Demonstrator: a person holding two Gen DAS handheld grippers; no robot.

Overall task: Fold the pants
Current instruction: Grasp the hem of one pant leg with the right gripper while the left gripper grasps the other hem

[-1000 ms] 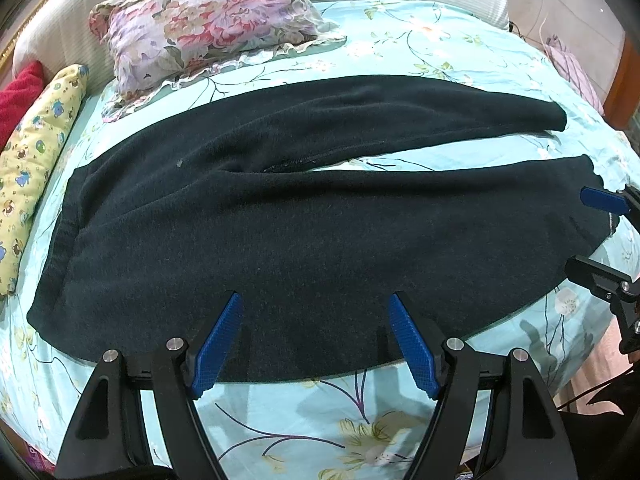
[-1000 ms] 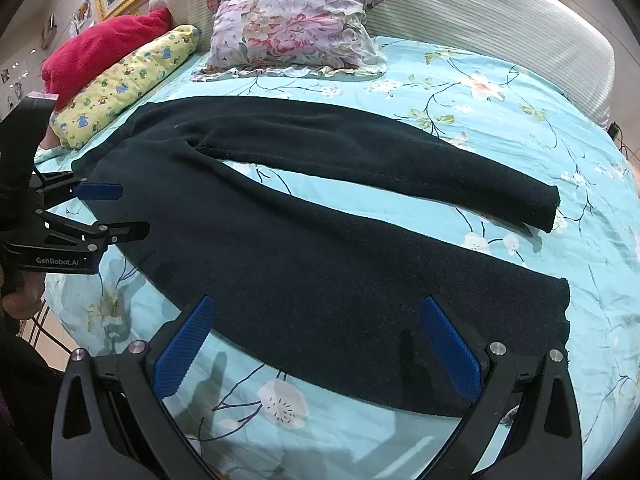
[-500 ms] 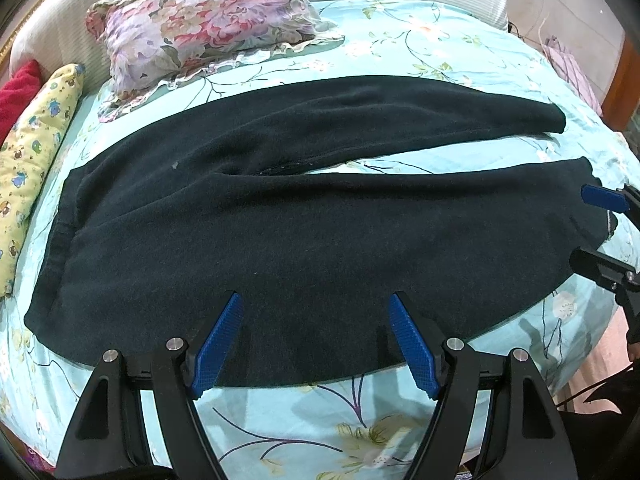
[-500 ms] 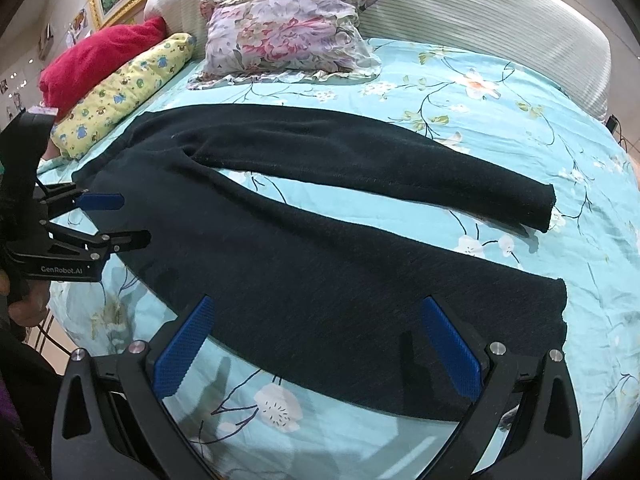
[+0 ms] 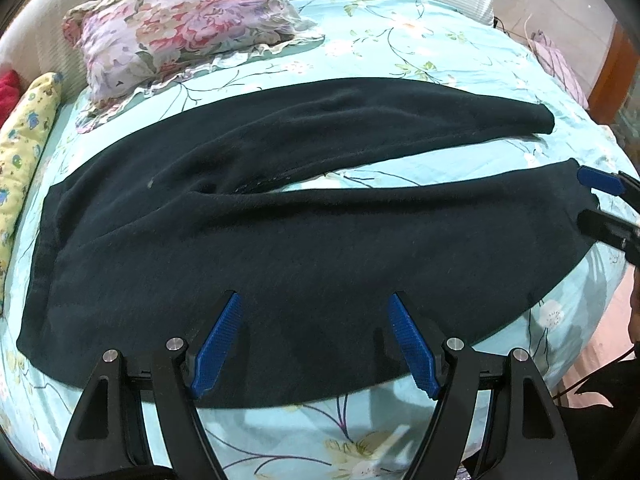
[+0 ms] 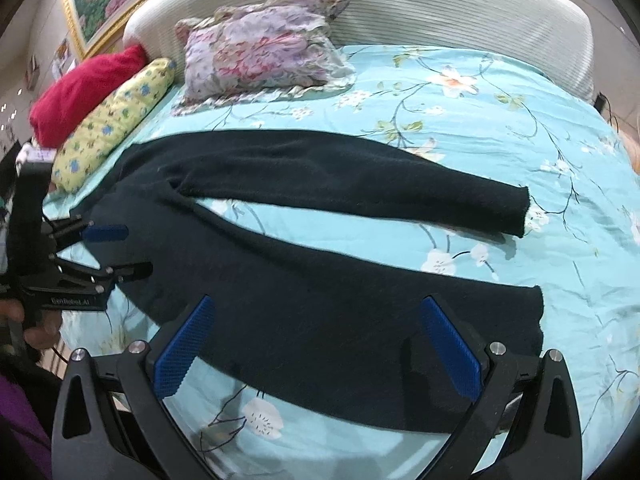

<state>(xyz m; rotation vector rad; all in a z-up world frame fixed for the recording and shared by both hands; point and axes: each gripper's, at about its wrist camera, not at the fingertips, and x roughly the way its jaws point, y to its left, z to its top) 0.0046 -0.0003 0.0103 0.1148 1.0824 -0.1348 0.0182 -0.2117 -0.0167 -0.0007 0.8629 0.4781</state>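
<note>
Left gripper [image 5: 314, 340]: jaws spread wide, holding nothing, over the near leg's edge by the waist.
Right gripper [image 6: 316, 344]: jaws spread wide, holding nothing, over the near leg's cuff end.
Pants [image 5: 280, 236]: dark, flat on the bed [image 6: 500, 120], legs apart.
Pillow [image 6: 264, 48]: beyond them.

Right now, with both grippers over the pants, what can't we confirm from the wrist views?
- Contact: neither view shows whether the left gripper or right gripper fingers touch the pants; both look open.
- Near pants edge: left wrist view, partly behind the left gripper's fingers.
- Near leg's cuff: left wrist view, the right gripper overlaps it.
- Red pillow: left wrist view, cut off by the frame edge.
</note>
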